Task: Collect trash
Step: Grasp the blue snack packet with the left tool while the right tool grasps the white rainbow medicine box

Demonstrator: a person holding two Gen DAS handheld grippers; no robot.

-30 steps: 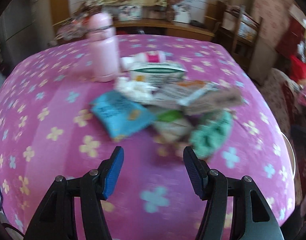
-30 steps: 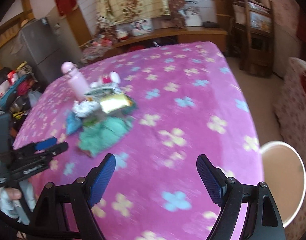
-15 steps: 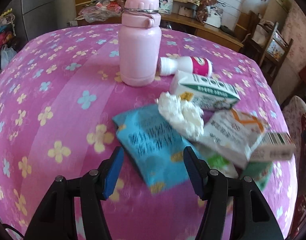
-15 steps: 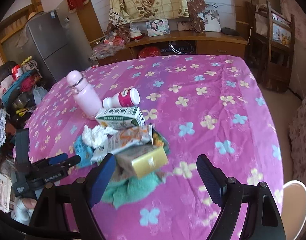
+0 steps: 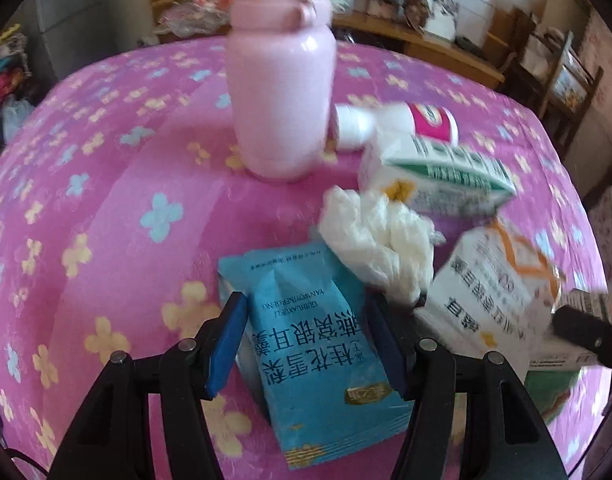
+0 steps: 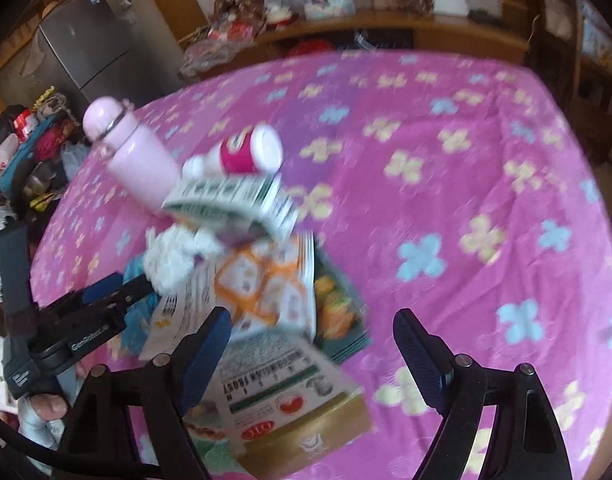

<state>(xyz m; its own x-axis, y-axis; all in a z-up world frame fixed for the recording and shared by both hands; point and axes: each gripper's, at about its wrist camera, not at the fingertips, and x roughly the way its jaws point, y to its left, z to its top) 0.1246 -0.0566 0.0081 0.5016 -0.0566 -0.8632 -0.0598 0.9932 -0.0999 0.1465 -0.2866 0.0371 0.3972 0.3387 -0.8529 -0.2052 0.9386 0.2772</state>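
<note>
The trash lies in one heap on the bench (image 5: 105,208), which is covered by a pink flowered cloth.

Left claw (image 5: 306,340): open, jaws straddling the blue packet (image 5: 314,340) at lower centre of the left view, with no pad seen pressing on it. The packet appears flat, light and limp; its film is likely slippery, so a pinch across its width near the middle seems soundest.

Right claw (image 6: 310,356): open wide, empty, above the gold-edged carton (image 6: 297,408) at the bottom of the right view. The carton looks stiff and light; hold it across its narrow sides.

The crumpled tissue (image 5: 382,240) at centre right would crush freely. The pink bottle (image 5: 279,92), upright at upper centre, appears rigid and is probably not trash.
</note>
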